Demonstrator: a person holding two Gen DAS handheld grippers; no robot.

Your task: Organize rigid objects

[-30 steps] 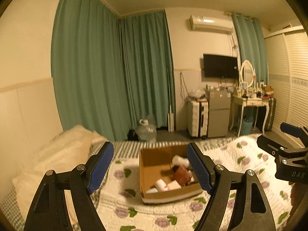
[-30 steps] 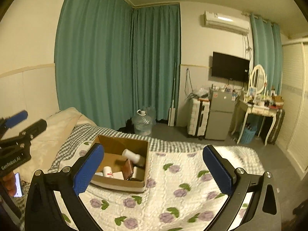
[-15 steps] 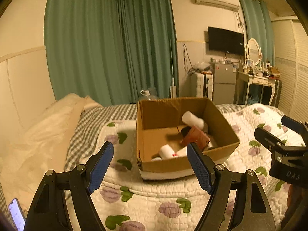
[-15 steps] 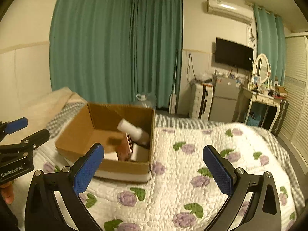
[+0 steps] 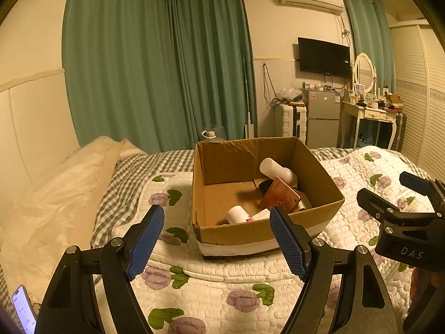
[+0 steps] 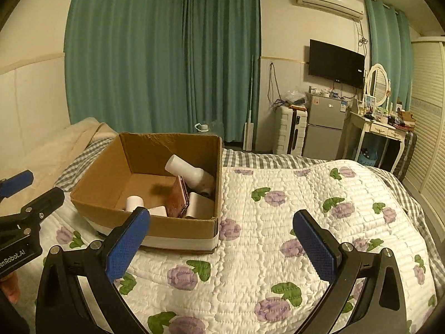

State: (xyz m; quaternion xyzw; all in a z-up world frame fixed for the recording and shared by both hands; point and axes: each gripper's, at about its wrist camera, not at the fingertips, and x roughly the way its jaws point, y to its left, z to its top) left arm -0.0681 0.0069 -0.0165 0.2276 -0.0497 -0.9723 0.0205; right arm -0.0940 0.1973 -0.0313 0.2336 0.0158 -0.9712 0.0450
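Left claw (image 5: 217, 239): released, empty, lower centre of frame.
Right claw (image 6: 222, 239): released, empty.
Cardboard box (image 5: 258, 231): on bed (image 6: 278, 222), bottles held inside.

Both hand-held grippers lowered and nearer the cardboard box (image 5: 267, 194), box now larger in both views

box (image 5: 267, 233): open cardboard, on quilt | bottle (image 5: 278, 170): white, tilted against corner | wallet (image 5: 281, 194): reddish, leaning | cups (image 5: 236, 215): white, lying
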